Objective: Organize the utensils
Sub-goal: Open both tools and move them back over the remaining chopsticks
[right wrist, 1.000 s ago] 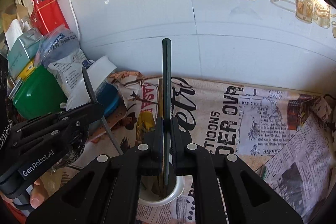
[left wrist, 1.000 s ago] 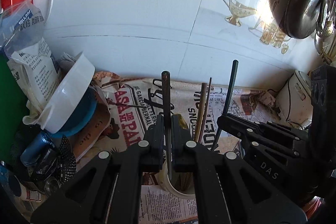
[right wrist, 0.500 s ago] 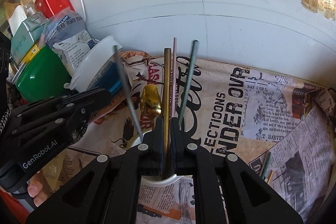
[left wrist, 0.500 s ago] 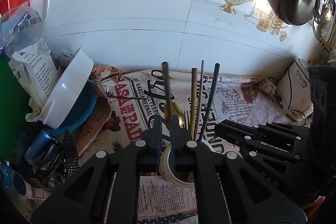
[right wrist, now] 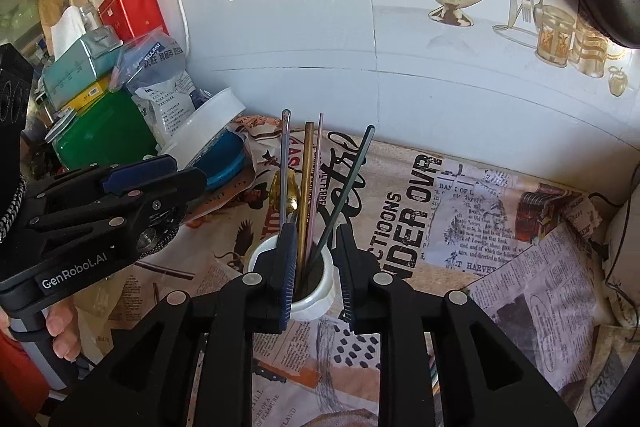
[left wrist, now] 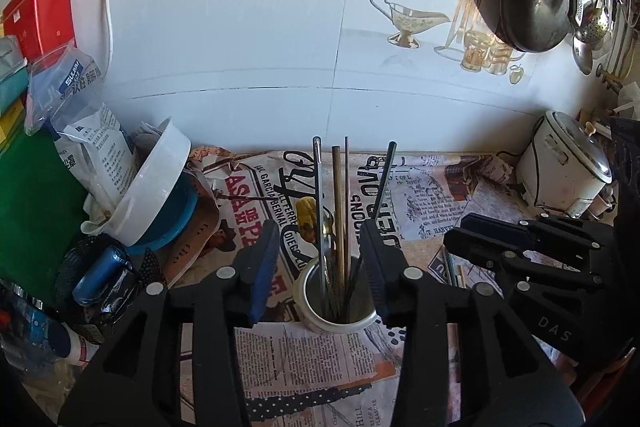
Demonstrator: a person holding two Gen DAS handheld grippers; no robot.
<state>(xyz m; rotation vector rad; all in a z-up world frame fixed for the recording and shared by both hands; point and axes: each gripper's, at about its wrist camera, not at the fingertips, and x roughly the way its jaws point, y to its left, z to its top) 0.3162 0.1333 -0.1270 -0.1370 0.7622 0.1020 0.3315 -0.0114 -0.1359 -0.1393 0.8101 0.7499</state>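
Left tool (left wrist: 318, 259) and right tool (right wrist: 316, 259) opening, empty, above cup (left wrist: 312, 311).

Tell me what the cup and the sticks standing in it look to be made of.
Cup: white, glossy and thick-rimmed, so probably glazed ceramic, though enamel is possible. Silver stick: likely polished steel, going by its bright glint. Gold stick: brassy metallic sheen, probably coated metal. Dark green stick: smooth, also seemingly coated metal; plastic cannot be ruled out.

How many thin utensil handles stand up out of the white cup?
4, all in the white cup: a silver one at the left, a gold one, a thin pink one, and a dark green one leaning right. Shorter ones may be hidden inside.
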